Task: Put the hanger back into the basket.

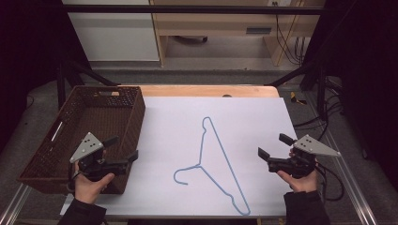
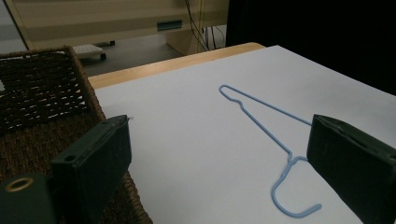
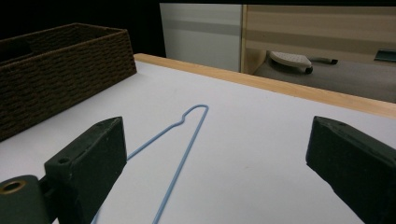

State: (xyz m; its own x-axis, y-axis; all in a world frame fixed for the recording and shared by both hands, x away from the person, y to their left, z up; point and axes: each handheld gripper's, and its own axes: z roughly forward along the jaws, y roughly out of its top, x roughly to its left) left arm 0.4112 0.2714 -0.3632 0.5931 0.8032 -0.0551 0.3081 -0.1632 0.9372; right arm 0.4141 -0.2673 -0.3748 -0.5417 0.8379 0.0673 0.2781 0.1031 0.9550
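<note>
Left gripper (image 1: 126, 150) and right gripper (image 1: 272, 146) wide, thin blue wire hanger (image 1: 220, 159), woven basket (image 1: 133, 117)

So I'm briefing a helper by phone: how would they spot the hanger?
Start at the white table sheet, right of the brown wicker basket. The hanger lies flat mid-sheet: thin light-blue wire, its hook pointing toward the basket, the sheet's one loose item.

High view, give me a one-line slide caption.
Blue wire hanger flat on the white sheet, open left tongs by the wicker basket, open right tongs opposite.
</note>
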